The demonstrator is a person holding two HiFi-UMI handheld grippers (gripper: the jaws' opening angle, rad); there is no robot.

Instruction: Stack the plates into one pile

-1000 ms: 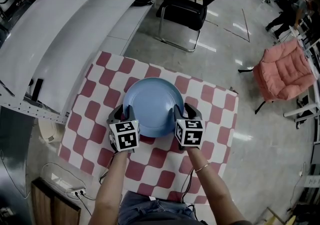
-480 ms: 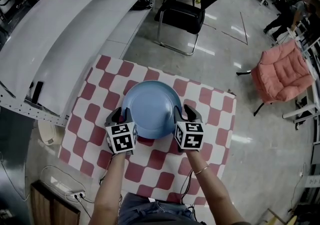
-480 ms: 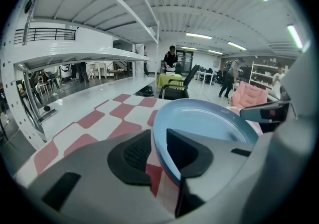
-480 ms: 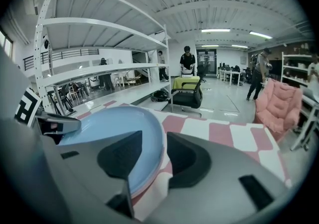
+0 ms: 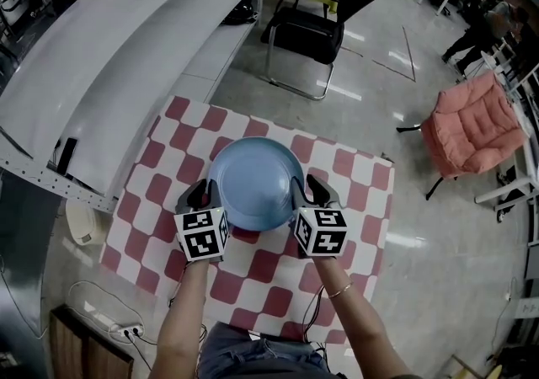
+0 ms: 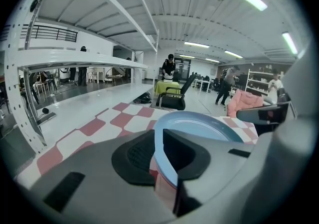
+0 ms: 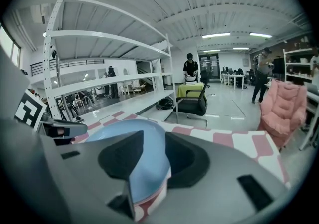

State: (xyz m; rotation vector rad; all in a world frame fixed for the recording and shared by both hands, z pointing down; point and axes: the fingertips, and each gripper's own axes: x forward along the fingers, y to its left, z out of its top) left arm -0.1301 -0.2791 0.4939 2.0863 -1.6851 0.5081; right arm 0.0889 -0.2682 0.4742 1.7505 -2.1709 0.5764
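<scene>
Blue plate (image 5: pixel 255 184) held between the two grippers. The left gripper (image 5: pixel 205 194) pinches the rim on its own side; its jaws have just been closing, with the rim between them. The right gripper (image 5: pixel 310 189) pinches the opposite rim, its jaws set wider and likewise just closing on it. A red-and-white checked cloth (image 5: pixel 253 272) lies beneath both grippers, and a black chair (image 5: pixel 316 19) stands beyond them.

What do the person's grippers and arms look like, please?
The left gripper and right gripper are grey with black-padded jaws; each carries a white cube with black square markers. The forearms are sleeveless; a thin bracelet circles the right wrist.
</scene>
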